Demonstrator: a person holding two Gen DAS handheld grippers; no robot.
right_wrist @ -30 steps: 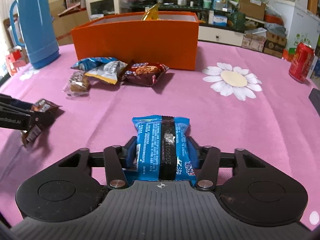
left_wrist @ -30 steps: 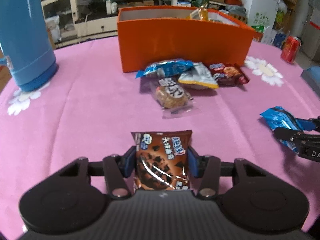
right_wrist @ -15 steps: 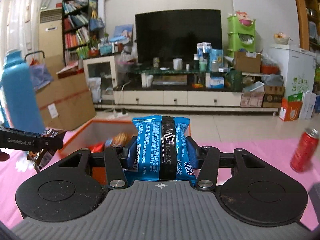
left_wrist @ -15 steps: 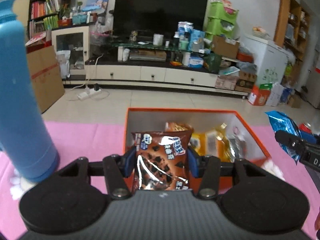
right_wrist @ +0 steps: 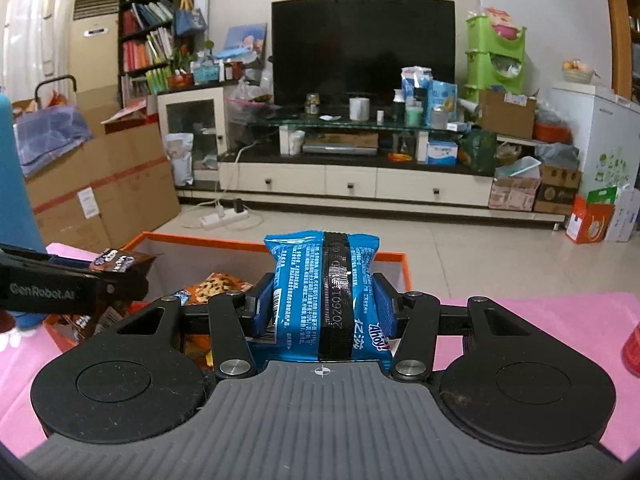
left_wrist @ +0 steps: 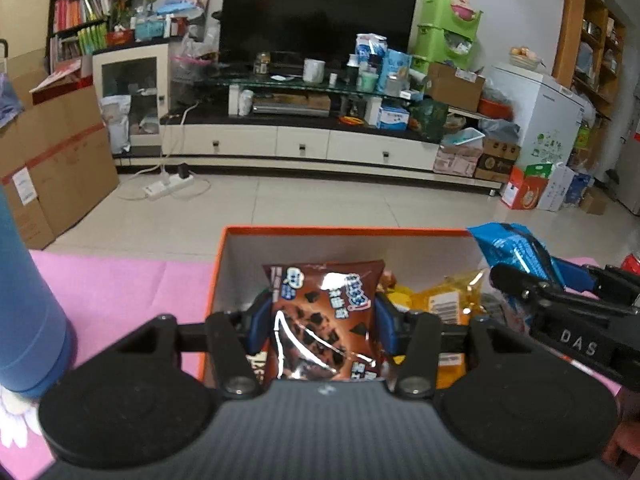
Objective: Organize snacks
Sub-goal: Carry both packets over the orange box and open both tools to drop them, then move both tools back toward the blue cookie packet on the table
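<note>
- your left gripper (left_wrist: 324, 320) is clamping the brown chocolate snack packet (left_wrist: 326, 320), hanging directly over the open orange box (left_wrist: 340, 231).
- your right gripper (right_wrist: 324, 306) is clamping the blue snack packet (right_wrist: 324, 292), the box lying just below and left.

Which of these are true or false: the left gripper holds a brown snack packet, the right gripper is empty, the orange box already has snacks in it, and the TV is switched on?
1. The left gripper holds a brown snack packet. True.
2. The right gripper is empty. False: it is shut on a blue snack packet.
3. The orange box already has snacks in it. True.
4. The TV is switched on. False: its screen is dark.
</note>
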